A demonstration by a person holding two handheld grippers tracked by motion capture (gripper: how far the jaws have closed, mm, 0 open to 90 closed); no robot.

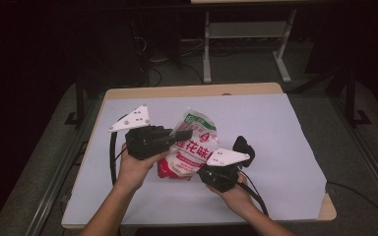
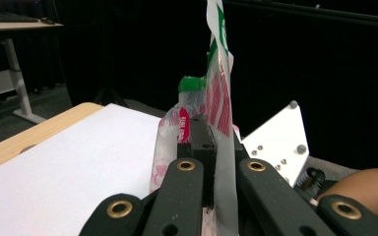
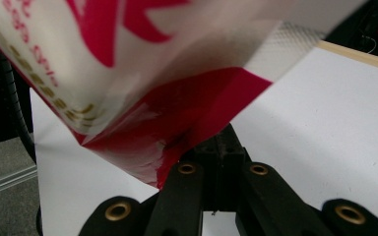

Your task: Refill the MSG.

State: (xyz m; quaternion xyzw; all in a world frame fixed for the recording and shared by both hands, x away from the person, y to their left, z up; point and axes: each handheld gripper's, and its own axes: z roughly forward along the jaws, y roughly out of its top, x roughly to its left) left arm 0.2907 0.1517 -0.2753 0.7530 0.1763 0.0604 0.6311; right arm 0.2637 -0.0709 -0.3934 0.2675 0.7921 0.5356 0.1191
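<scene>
Bag [image 1: 191, 146]: white film, red base band, red lettering, green logo at 12 o'clock. Sheet [image 1: 275, 147]: plain white. Table [image 1: 187, 91]: light wood edge. Grippers: black, grey plates.

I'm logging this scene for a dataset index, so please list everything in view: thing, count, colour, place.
snack bag: one, white and red with a green logo, held up above the middle of the sheet between the two grippers.
white sheet: one, white, covering most of the tabletop.
table: one, light wood, its edge showing around the sheet.
frame with legs: one, pale grey, on the floor beyond the table.
left gripper: one, black with a grey plate, shut on the bag's upper left edge.
right gripper: one, black with a grey plate, shut on the bag's red lower corner.
hands: two, each holding a gripper at the near side.
</scene>
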